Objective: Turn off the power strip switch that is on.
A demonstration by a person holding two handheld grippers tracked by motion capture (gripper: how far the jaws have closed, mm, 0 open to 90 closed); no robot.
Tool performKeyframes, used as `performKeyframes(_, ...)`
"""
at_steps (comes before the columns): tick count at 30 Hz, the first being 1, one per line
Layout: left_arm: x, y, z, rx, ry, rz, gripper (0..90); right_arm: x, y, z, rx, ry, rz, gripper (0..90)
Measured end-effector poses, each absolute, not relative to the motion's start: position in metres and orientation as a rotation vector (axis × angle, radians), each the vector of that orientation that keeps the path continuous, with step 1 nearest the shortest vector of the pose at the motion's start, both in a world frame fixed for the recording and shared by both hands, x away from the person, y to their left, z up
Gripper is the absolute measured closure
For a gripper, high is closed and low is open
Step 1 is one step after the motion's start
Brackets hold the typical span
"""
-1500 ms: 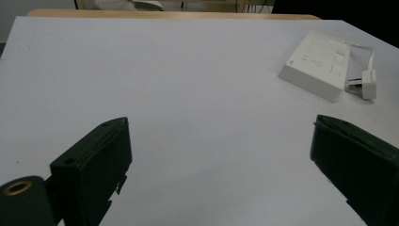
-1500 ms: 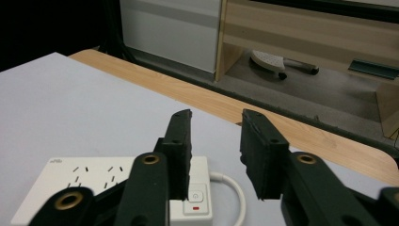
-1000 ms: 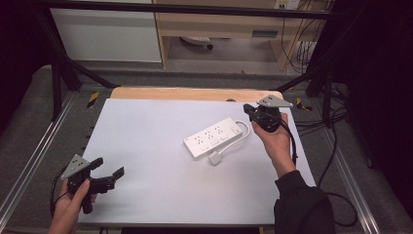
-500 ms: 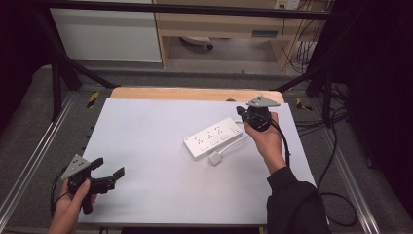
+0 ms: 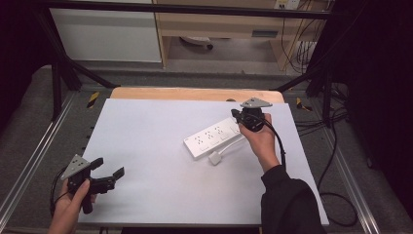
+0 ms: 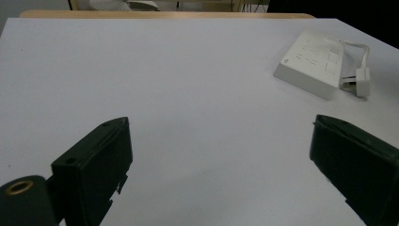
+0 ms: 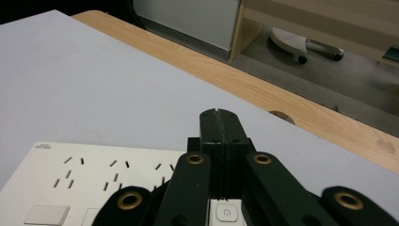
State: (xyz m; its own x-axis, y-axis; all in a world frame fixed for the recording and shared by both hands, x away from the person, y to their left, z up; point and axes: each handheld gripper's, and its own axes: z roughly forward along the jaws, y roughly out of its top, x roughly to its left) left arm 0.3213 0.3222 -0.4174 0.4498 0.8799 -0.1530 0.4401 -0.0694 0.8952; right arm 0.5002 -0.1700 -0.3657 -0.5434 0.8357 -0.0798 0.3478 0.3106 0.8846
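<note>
A: Resting at the table's near left corner, the left gripper [image 5: 108, 176] stands with its jaws wide apart and nothing between them, well apart from the white power strip [image 5: 213, 138].

B: And the strip itself?

A: It lies flat right of centre on the white table [image 5: 146, 146], long axis running diagonally from near-left to far-right. Its cord end, with the small white plug [image 5: 215, 158] curled just beside it, lies toward the near side.

B: How would it handle?

A: Likely light, rigid plastic, smooth enough to skid on the sheet. Best taken across its narrow width near the middle, not by the cord.

A: At its far-right end, the right gripper [image 7: 219, 117] has its jaws pressed together, empty, hanging just above the strip's power button [image 7: 227, 211].
</note>
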Motion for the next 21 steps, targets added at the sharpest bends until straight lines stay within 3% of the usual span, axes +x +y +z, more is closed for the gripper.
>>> performKeyframes(21,0.321,0.322,-0.417,1.697,1.145,0.548,6.2,0.503,-0.159,-0.384,1.067,2.104,1.151,90.0)
